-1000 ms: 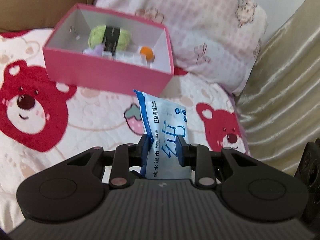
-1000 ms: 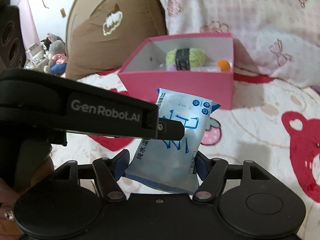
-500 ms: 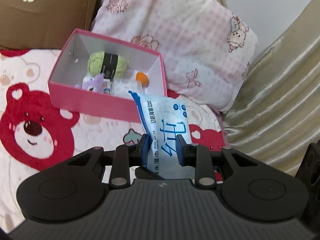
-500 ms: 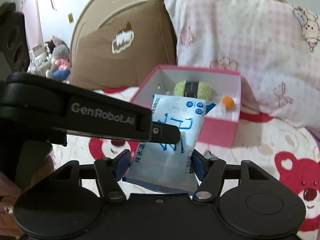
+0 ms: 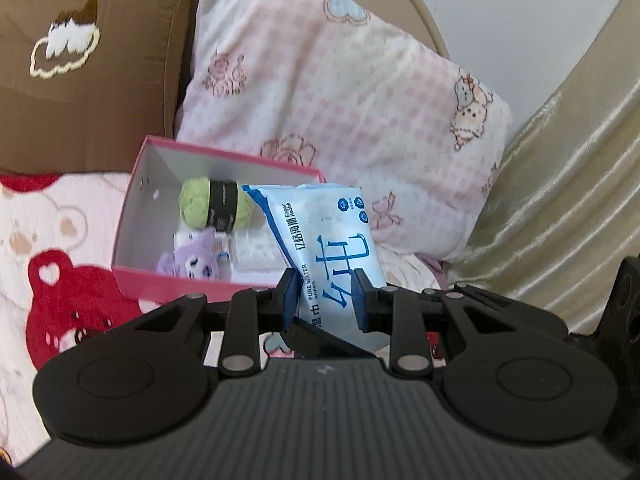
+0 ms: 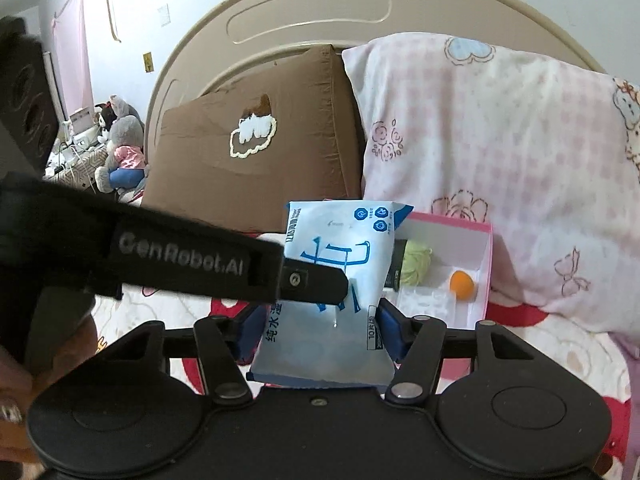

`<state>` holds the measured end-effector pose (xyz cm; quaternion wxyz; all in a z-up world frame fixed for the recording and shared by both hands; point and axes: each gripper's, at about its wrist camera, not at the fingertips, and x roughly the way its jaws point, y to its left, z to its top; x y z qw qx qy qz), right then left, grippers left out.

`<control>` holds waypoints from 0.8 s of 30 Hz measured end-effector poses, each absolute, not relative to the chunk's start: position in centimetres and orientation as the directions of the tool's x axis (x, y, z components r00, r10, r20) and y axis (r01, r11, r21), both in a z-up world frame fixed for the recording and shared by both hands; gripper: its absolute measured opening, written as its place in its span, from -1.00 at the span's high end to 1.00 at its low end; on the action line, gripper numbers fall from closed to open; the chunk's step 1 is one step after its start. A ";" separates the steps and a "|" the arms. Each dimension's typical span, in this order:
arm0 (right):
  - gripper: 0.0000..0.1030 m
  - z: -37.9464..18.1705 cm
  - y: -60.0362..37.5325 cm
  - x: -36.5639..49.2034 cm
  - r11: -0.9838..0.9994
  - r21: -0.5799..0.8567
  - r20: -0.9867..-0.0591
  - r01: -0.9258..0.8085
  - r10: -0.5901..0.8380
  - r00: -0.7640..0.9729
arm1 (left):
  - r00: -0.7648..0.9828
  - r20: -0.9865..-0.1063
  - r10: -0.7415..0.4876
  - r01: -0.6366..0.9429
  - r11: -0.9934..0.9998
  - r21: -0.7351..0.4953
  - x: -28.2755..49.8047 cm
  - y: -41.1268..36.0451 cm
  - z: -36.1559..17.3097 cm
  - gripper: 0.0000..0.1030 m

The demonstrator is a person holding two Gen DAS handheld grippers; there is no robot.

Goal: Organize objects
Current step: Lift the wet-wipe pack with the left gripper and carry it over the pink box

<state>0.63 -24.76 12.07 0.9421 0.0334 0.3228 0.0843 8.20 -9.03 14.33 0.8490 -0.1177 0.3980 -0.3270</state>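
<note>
From the left wrist, the left claw (image 5: 326,300) clamps the wet-wipes pack (image 5: 320,240), held upright near the pink box (image 5: 132,208) on the bed.

From the right wrist, the right claw (image 6: 316,330) brackets the same pack (image 6: 340,280) (contact unclear), with yarn (image 6: 416,266) farther off inside the box.

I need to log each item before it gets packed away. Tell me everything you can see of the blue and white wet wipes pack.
The blue and white wet wipes pack is a soft, glossy plastic pouch with a crimped top seam, large blue Chinese characters, "PURE WATER WIPES" and three round blue icons. It looks sealed and fairly full. It is held upright, tilted slightly, in the air in front of the open pink cardboard box. The left gripper pinches its middle; the right gripper flanks its lower sides.
</note>
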 end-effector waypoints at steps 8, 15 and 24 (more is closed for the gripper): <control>-0.24 11.6 -25.3 4.9 0.986 0.082 -0.571 -0.142 0.163 0.805 | 0.494 -0.565 -0.662 0.490 0.748 -0.448 12.6 -9.7 13.2 0.50; -0.22 9.5 -26.4 9.3 0.984 0.079 -0.568 -0.162 0.178 0.804 | 0.490 -0.600 -0.632 0.500 0.768 -0.401 17.1 -11.9 11.2 0.50; -0.19 6.9 -28.6 12.8 0.978 0.146 -0.587 -0.150 0.208 0.782 | 0.503 -0.524 -0.687 0.492 0.726 -0.480 19.4 -11.5 7.3 0.50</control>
